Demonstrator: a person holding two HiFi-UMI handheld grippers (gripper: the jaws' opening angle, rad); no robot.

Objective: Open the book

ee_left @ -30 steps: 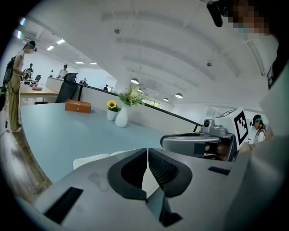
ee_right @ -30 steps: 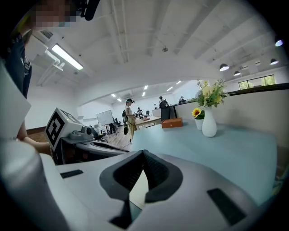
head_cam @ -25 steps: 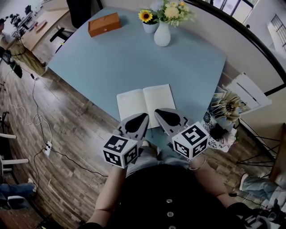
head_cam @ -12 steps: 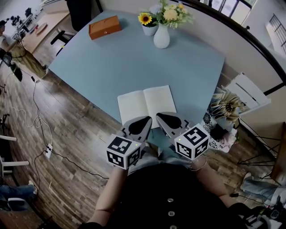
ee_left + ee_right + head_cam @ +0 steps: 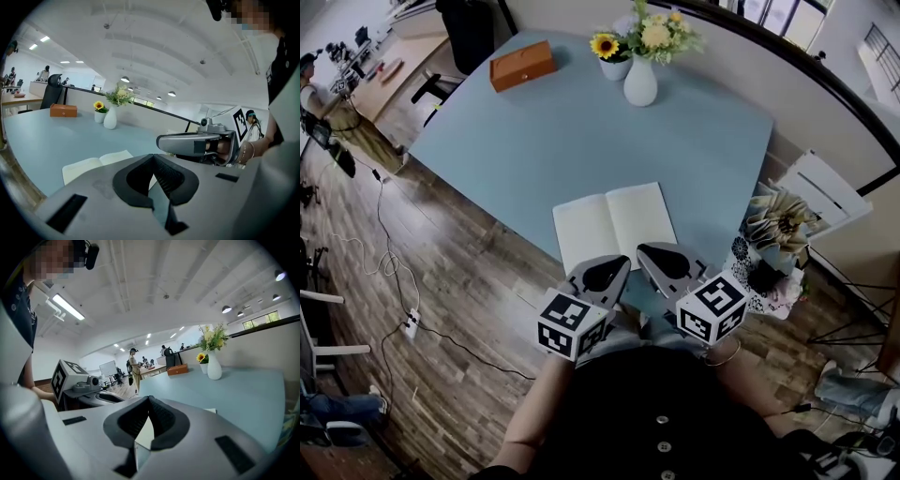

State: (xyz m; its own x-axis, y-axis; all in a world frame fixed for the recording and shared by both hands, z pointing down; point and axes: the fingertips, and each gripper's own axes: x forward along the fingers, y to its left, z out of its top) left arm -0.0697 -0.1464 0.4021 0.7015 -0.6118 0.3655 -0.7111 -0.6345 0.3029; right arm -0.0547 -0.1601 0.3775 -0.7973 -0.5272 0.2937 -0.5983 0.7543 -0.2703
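The book (image 5: 614, 225) lies open and flat on the blue-grey table (image 5: 581, 141), its pale pages up, close to the near edge. My left gripper (image 5: 619, 264) hovers just before the book's near edge, shut, with nothing in it. Beside it my right gripper (image 5: 645, 251) is also shut and empty, its tip over the book's near edge. In the left gripper view the open book (image 5: 96, 164) is ahead of the closed left gripper (image 5: 153, 157), and the right gripper (image 5: 161, 142) shows at the right. The right gripper view shows the right gripper (image 5: 149, 399) with a page (image 5: 146, 434) behind its jaws.
A wooden box (image 5: 521, 65) sits at the table's far left. A white vase of flowers (image 5: 639, 80) and a small sunflower pot (image 5: 614, 58) stand at the far edge. A white chair (image 5: 820, 192) and dried flowers (image 5: 778, 230) are off the right corner. Cables (image 5: 394, 272) lie on the wooden floor.
The left gripper has drifted a little to the right, closer to the right gripper. The book stays open and flat. The right gripper has hardly moved.
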